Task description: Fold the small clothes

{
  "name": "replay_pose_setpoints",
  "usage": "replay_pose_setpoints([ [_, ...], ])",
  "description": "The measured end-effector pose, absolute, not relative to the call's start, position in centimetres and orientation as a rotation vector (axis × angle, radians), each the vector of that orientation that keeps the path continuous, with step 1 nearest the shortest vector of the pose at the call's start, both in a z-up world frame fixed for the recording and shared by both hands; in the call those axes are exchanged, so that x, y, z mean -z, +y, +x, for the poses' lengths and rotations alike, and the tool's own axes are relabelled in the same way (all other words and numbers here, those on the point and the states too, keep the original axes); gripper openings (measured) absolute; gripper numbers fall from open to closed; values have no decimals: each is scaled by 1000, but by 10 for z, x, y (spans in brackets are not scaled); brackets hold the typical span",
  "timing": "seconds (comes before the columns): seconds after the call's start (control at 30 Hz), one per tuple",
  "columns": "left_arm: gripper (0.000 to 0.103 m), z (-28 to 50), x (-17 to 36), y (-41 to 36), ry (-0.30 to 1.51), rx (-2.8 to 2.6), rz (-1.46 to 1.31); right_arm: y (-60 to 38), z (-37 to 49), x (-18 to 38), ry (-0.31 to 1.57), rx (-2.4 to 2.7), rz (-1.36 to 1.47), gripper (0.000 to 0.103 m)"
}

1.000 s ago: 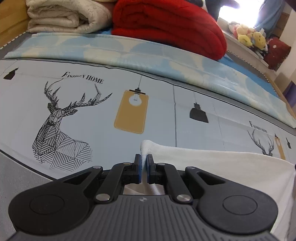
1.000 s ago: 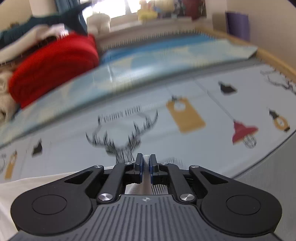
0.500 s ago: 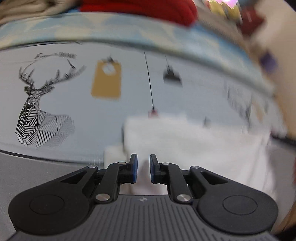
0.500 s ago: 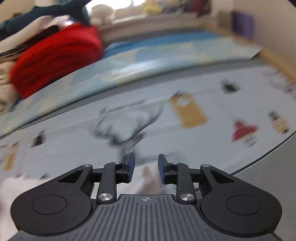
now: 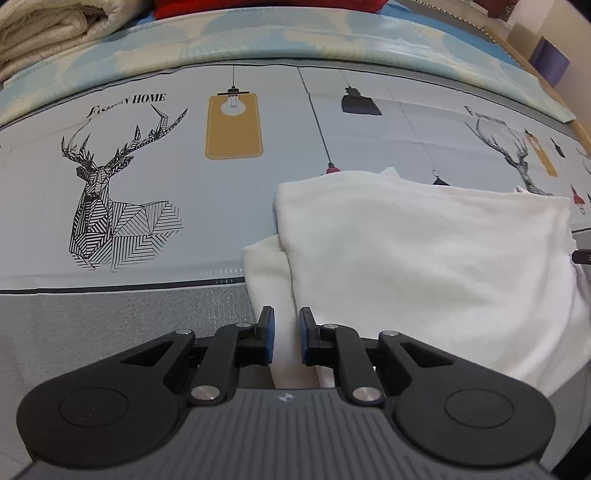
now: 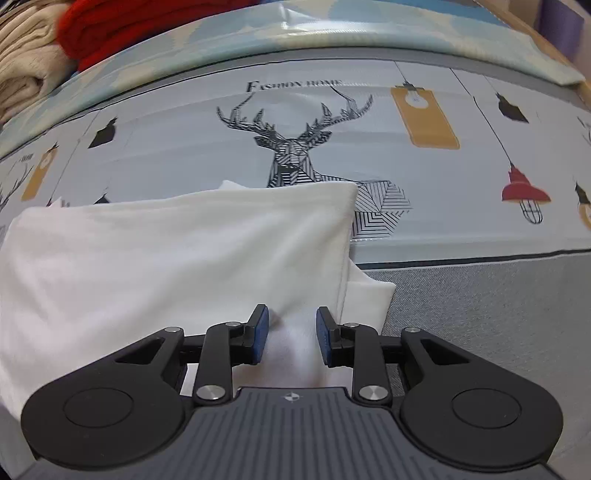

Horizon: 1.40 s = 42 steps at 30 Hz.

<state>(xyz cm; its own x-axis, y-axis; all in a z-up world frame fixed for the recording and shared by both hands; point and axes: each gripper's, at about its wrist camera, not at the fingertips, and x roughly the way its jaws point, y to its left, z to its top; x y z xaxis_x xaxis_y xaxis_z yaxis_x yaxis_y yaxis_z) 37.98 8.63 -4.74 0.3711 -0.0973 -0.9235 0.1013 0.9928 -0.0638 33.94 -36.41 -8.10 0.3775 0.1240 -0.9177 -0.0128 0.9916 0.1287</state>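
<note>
A white garment (image 5: pixel 424 251) lies on the bed with its upper layer folded over, and a sleeve (image 5: pixel 266 273) sticks out at its left edge. My left gripper (image 5: pixel 284 332) hovers over that left edge, open, the cloth under the gap and the pads off it. In the right wrist view the same garment (image 6: pixel 166 251) fills the left half, with a sleeve corner (image 6: pixel 369 295) poking out on the right. My right gripper (image 6: pixel 291 332) is over the garment's right edge, open wider, nothing pinched.
The bedsheet (image 5: pixel 184 206) is printed with deer and lamps, with a grey band (image 5: pixel 110 314) along its near side. Behind it lie a pale blue quilt (image 5: pixel 332 33), a folded beige blanket (image 5: pixel 48 29) and a red blanket (image 6: pixel 122 29).
Both grippers were shut on the white cloth's edge a second ago and have let it go. The garment now lies folded flat, and both views have tilted down over it.
</note>
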Motion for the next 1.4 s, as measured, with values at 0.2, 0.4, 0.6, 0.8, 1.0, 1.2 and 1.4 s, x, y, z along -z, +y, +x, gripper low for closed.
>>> replay_pose_setpoints([
  [0.2,15,366,33,81,1164,178,13,-361,326,69,1180,-130,92,30],
  [0.4,16,340,37,55,1196,376,105,-348,301,69,1244,-238,52,34],
  [0.6,18,320,72,50,1342,361,268,-337,272,82,1316,-243,-106,36],
  [0.8,21,322,36,70,1231,299,122,-293,259,41,1118,-260,-186,36],
  [1.0,21,325,22,94,1184,229,57,-197,222,4,789,-333,-225,36],
  [1.2,22,326,15,129,1155,187,3,-118,186,11,620,-375,-188,28],
  [1.4,22,323,15,161,1148,152,-41,-57,170,49,695,-423,-188,28],
])
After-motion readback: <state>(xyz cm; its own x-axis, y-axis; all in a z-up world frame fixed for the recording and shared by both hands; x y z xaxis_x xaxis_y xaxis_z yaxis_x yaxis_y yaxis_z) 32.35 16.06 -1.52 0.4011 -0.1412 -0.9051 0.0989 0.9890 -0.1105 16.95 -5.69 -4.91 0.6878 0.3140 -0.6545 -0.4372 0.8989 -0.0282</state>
